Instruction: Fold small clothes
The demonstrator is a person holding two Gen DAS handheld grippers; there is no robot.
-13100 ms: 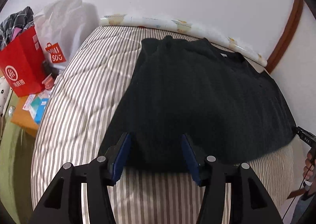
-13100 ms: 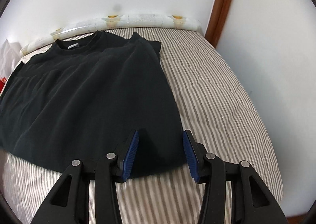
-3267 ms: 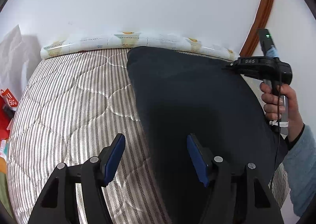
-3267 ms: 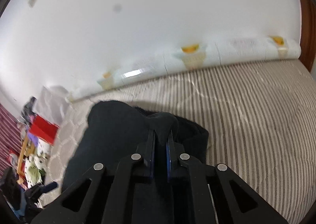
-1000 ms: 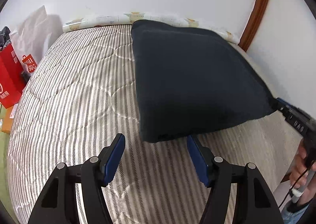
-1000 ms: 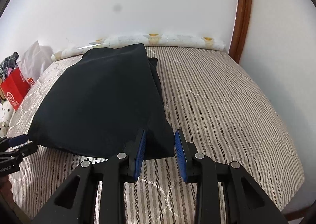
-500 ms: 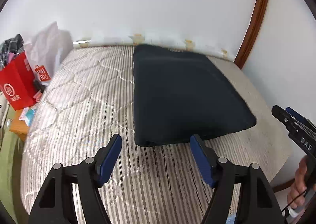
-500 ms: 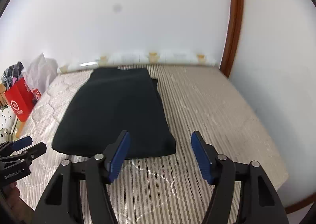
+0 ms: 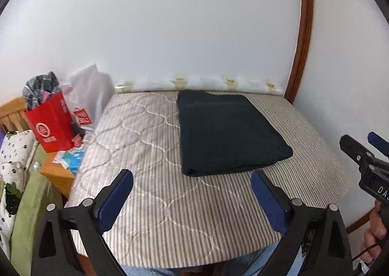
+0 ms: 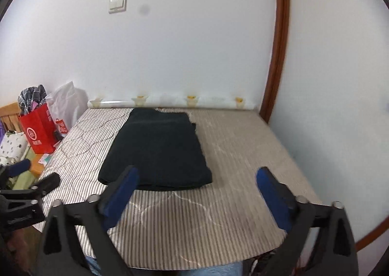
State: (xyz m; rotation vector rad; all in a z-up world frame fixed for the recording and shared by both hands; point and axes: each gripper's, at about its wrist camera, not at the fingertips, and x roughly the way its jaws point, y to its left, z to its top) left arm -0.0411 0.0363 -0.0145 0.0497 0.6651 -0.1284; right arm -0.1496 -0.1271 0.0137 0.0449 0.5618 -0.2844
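Observation:
A black garment [image 9: 226, 130] [image 10: 159, 149] lies folded into a flat rectangle on the striped mattress [image 9: 150, 169] [image 10: 233, 154], reaching to the far edge by the wall. My left gripper [image 9: 192, 178] hovers above the mattress's near edge, jaws opening wide, nothing between them. My right gripper [image 10: 197, 176] is likewise lifted back from the garment, its jaws opening with nothing between the blue pads [image 10: 267, 186]. The right gripper also shows at the right edge of the left wrist view [image 9: 364, 152], held by a hand. The left gripper appears at the left edge of the right wrist view [image 10: 31, 176].
A red paper bag [image 9: 48, 125] and a white plastic bag [image 9: 87, 96] stand left of the bed on a wooden nightstand [image 9: 58, 173]. White walls and a brown door frame [image 9: 301, 57] bound the bed at the back and right. A rolled sheet [image 9: 194, 82] lines the wall.
Both grippers have let go of the garment's near edge, opened wide, and pulled up and back. The folded garment now lies free and farther off in both views.

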